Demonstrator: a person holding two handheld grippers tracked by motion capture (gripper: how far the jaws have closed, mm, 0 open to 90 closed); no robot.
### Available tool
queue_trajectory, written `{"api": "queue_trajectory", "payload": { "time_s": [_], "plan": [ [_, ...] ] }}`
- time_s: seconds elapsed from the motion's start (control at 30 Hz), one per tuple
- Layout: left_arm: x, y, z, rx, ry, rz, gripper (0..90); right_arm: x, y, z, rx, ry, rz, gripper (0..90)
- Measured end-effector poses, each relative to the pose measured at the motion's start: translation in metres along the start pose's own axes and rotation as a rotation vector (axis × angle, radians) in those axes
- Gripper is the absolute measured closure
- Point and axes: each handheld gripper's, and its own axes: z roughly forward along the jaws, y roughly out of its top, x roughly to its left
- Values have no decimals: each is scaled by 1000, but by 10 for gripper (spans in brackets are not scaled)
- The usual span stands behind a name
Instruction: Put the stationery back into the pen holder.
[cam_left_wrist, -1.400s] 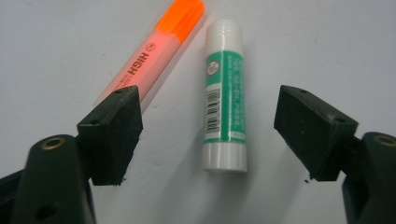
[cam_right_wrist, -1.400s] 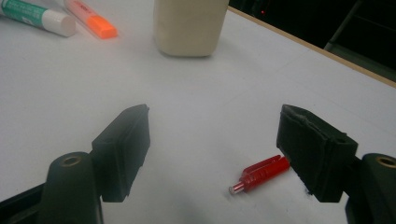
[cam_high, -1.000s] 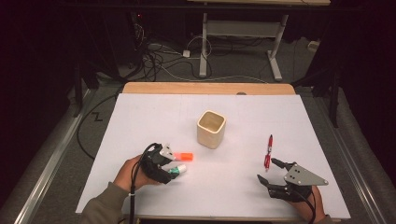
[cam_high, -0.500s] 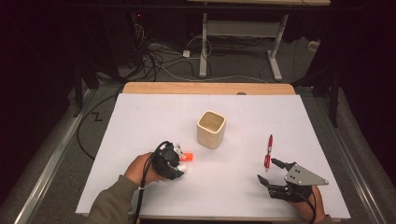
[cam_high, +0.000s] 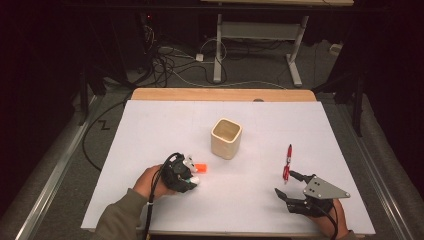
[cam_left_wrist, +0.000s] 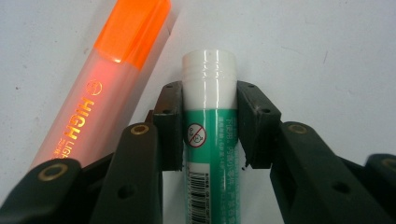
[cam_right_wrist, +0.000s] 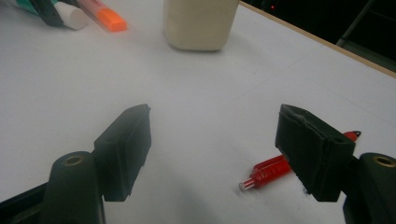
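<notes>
A green glue stick with a white cap (cam_left_wrist: 208, 140) lies on the white table between the jaws of my left gripper (cam_left_wrist: 208, 100). Those jaws have just been closing, and both pads now press its sides: the gripper is shut on it. An orange highlighter (cam_left_wrist: 102, 79) lies right beside it, untouched. In the high view my left gripper (cam_high: 187, 172) is at the front left, the highlighter's orange end (cam_high: 201, 168) poking out past it. My right gripper (cam_high: 284, 182) stands open at the front right with nothing between its fingers. A red pen (cam_right_wrist: 268, 172) lies just beyond its right jaw.
A cream square cup (cam_high: 226, 138) stands upright mid-table, between the two hands and farther back. The white sheet (cam_high: 150, 130) covers the tabletop; a wooden edge (cam_high: 220, 94) runs along the far side. Cables and desk legs lie on the dark floor beyond.
The left hand has shifted a little to the right and its jaws have come in around the glue stick beside the highlighter. The right gripper has kept still.
</notes>
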Motion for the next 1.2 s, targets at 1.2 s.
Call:
{"api": "queue_trajectory", "payload": {
  "time_s": [1.2],
  "plan": [
    [-10,-8,-46,-530,185,-49,632,-3,2,-6,-30,-30,9,276]
  ]
}}
